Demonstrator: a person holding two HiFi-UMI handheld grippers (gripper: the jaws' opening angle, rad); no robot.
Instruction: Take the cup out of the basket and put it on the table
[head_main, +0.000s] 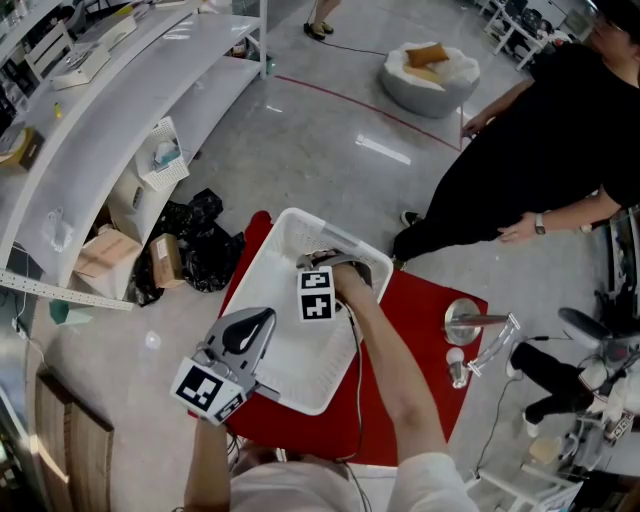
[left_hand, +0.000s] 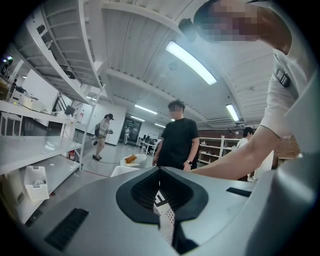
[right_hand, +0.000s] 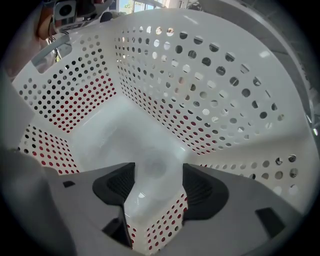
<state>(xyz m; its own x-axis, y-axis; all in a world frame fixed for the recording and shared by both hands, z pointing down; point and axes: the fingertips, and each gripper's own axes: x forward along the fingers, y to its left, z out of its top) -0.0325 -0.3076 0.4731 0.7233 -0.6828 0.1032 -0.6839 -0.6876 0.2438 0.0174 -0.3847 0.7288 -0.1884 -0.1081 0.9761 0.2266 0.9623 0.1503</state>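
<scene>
Mostly worried about slip — the cup (right_hand: 152, 167) looks like smooth, frosted plastic, it sits down on the basket (right_hand: 200, 75) floor, and I'm coming at it almost straight down. If the pads only catch its rounded sides, it can squirt out or tip on the lift. If I clamp too hard, plastic that looks this thin may buckle. The cup could also snag the perforated wall and drag the basket across the mat (head_main: 430, 330). Right gripper (right_hand: 159, 187): jaws spread wide, cup between them, both pads look to be on its sides — can't tell how firmly. Left gripper (left_hand: 160, 172): pressed together, empty, hovers by the basket's near edge.
</scene>
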